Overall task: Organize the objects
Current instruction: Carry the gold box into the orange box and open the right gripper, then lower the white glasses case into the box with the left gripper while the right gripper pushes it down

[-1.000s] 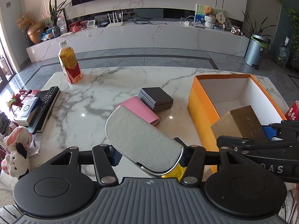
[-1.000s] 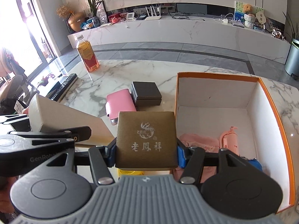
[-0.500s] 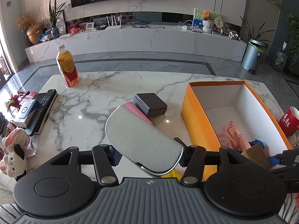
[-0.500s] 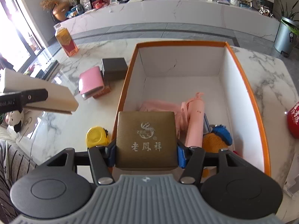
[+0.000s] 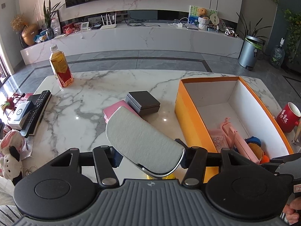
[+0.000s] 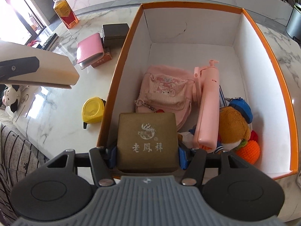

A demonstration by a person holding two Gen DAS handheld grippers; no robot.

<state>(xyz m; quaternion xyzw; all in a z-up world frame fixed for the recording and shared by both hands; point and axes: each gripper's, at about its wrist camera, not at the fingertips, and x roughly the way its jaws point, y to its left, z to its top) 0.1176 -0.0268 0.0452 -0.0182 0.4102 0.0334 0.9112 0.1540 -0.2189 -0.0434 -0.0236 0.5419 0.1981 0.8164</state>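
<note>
My right gripper (image 6: 147, 156) has a gold-brown jewellery box (image 6: 147, 141) with white characters between its blue pads. It hangs low over the near left corner of the orange box (image 6: 190, 4). Its jaws are opening, and the pads still touch the box's sides. My left gripper (image 5: 148, 158) is shut on a flat grey case (image 5: 141, 141), held above the marble table left of the orange box (image 5: 207, 80). Inside the orange box lie a pink pouch (image 6: 165, 92), a pink hand fan (image 6: 207, 103) and a plush toy (image 6: 233, 126).
On the table lie a pink case (image 5: 112, 111), a dark grey box (image 5: 143, 101), a yellow tape measure (image 6: 93, 110) and a tea bottle (image 5: 60, 69). A red mug (image 5: 287, 116) stands right of the orange box. A remote (image 5: 36, 107) lies at the left edge.
My right gripper has carried the gold-brown box rightwards over the orange box, tilted down and sunk towards its inside. The left gripper and its grey case have stayed nearly still.
</note>
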